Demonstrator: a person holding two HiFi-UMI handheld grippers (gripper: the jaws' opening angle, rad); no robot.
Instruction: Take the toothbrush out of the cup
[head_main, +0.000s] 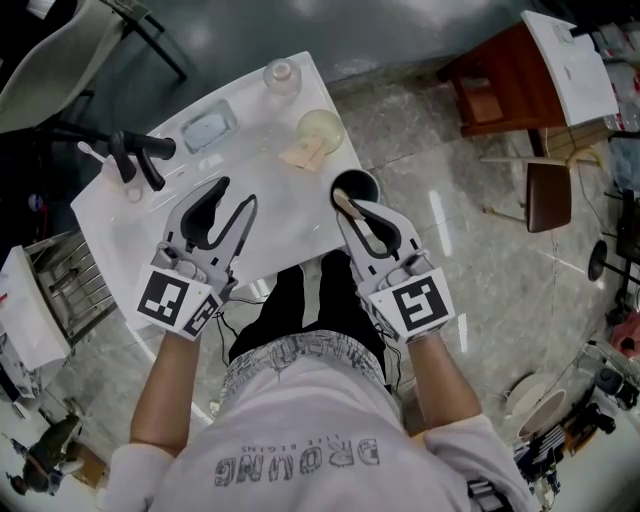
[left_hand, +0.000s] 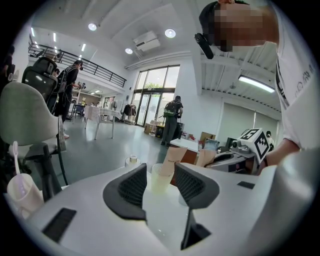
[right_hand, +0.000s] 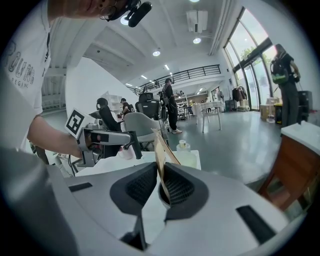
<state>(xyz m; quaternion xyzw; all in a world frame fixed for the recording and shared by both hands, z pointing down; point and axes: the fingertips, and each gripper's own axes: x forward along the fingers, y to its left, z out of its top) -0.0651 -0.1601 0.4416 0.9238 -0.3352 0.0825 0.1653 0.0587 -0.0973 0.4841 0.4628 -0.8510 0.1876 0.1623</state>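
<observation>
Head view: your right gripper (head_main: 356, 207) reaches out over the near rim of the black cup (head_main: 357, 184), which stands at the right edge of the white table (head_main: 262, 195). The tan toothbrush (head_main: 346, 204) pokes up out of the black cup, right at that gripper's tips. Your left gripper (head_main: 236, 192) hangs over the table well to the left of the black cup, with its two fingers spread. Beyond the black cup stands a pale translucent cup (head_main: 320, 128) with a tan packet (head_main: 302, 153) just beside it, and farther from the black cup still stands a small bottle (head_main: 280, 76).

Left gripper view: your left claw's jaws stand apart and grip nothing. Through the gap you look at the pale translucent cup (left_hand: 158, 182), with the tan packet (left_hand: 172, 159) leaning behind it. The small bottle (left_hand: 132, 161) stands farther back and to the left. At the right you can see your other hand's gripper with its marker cube, over by the black cup, though the cup itself is hidden here.

Right gripper view: your right claw's pads are drawn in close on the toothbrush (right_hand: 161, 155). It stands as a flat tan strip between them, tilted a little and rising above the jaws. Its lower end is still down in the black cup, whose dark mouth just shows under the pads.
</observation>
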